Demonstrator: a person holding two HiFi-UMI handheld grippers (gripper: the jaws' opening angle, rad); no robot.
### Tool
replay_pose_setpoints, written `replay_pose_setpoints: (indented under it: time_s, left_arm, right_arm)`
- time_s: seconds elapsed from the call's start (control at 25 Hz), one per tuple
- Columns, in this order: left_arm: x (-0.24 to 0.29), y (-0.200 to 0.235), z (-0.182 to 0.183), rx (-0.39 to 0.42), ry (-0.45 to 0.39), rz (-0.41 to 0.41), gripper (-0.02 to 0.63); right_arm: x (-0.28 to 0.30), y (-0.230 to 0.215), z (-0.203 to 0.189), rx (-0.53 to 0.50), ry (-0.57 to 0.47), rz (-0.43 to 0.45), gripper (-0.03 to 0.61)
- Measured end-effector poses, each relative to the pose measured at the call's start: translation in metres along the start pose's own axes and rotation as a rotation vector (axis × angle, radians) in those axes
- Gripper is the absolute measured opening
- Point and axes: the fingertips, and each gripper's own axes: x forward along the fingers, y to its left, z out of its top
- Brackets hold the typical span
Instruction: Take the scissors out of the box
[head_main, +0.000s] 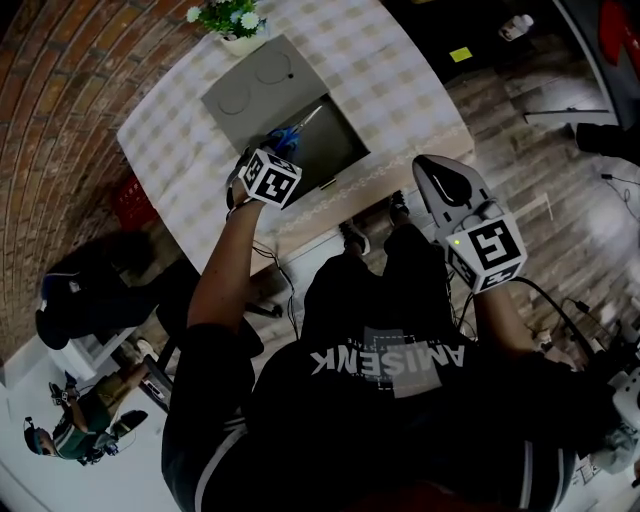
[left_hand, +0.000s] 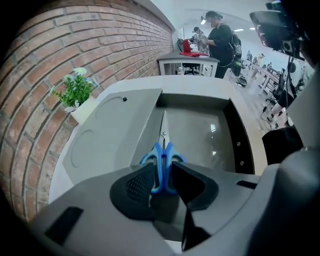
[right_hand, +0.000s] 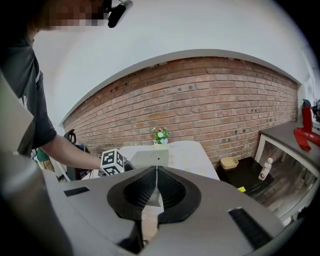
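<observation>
the left gripper (left_hand: 164, 169) hangs steeply down over the near end of an open, shallow grey box (left_hand: 200, 140), its two dark ribbed jaws standing apart. between them lie the scissors with blue plastic handles and slim steel blades (left_hand: 162, 150). the handle loops sit right in the gap between the jaw tips and the blades point away along the box floor, close beside its left inner wall. the pads flank the handles on either side, but a clamp on them does not show and the jaws stand wide. the scissors rest flat inside the box. the box's flat grey lid (left_hand: 107, 130) lies folded open to the left, level with the rim.

in the head view the box sits on a table covered with a pale checked cloth (head_main: 400, 80), and a small potted plant with white flowers (head_main: 230, 20) stands at the table's far edge just beyond the lid.

the right gripper (right_hand: 156, 172) is well apart from the box, held off the near side of the table in front of the person's lap, pointing towards the table at a shallow downward angle. its jaws are pressed together with nothing between them.
</observation>
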Motion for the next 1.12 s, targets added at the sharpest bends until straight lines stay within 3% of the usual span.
replay_pose_setpoints:
  time_s: [0.44,1.12]
  left_arm:
    - [0.001,-0.005,0.0,-0.056,0.03,-0.046,0.094]
    - [0.008,-0.012,-0.006,-0.047,0.09,-0.106,0.092]
  right_arm:
    - [-0.001,0.007,-0.009,0.015,0.005,0.023,0.043]
    - [0.009,0.004,-0.007,0.026,0.004,0.031,0.043]
